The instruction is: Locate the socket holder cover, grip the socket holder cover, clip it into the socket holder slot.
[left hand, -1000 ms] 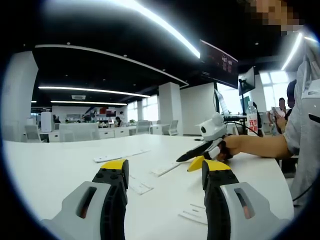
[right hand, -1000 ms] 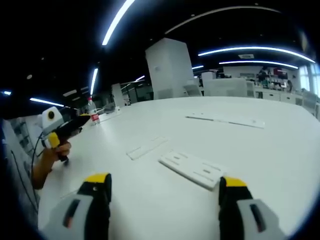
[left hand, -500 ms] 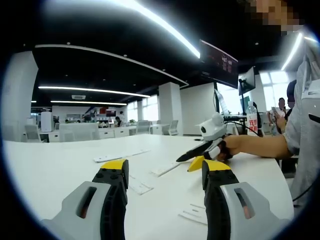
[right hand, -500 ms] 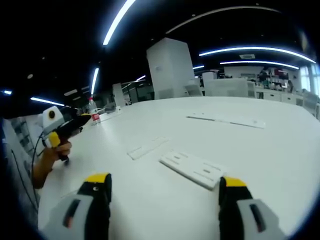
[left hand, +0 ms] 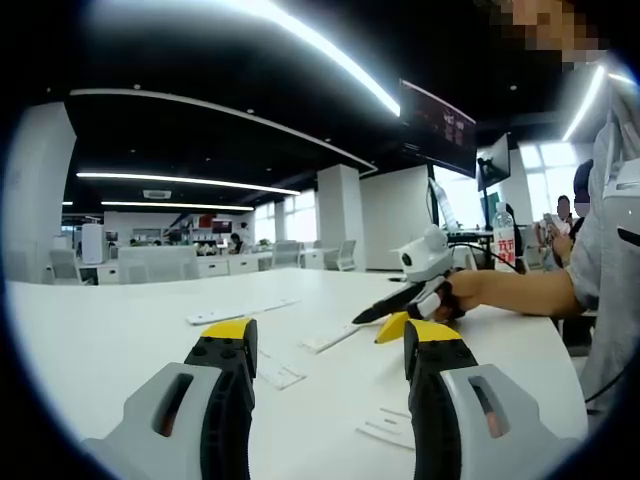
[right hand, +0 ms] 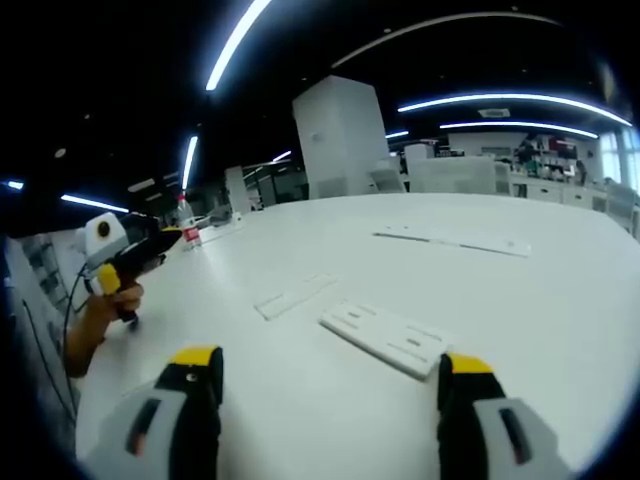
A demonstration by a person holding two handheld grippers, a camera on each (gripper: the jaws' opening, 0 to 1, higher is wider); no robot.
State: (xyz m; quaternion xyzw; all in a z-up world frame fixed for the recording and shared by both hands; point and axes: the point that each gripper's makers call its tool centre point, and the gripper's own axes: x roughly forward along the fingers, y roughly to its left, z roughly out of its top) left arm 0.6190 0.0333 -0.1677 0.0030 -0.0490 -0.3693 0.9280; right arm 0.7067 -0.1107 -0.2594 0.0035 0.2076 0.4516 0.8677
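Note:
In the right gripper view a wide white slotted plate lies flat on the white table, just ahead of my right gripper. That gripper stands open with nothing between its jaws. A narrow white strip lies to the plate's left and a long strip farther back. In the left gripper view my left gripper is open and empty over the table. Ahead of it lie a long strip, a shorter strip and a small clip piece. I cannot tell which piece is the cover.
A person's hand holds the right gripper at the table's right edge, and another hand holds the left gripper. A water bottle stands behind. A small white part lies close to the left jaws. Chairs and desks fill the background.

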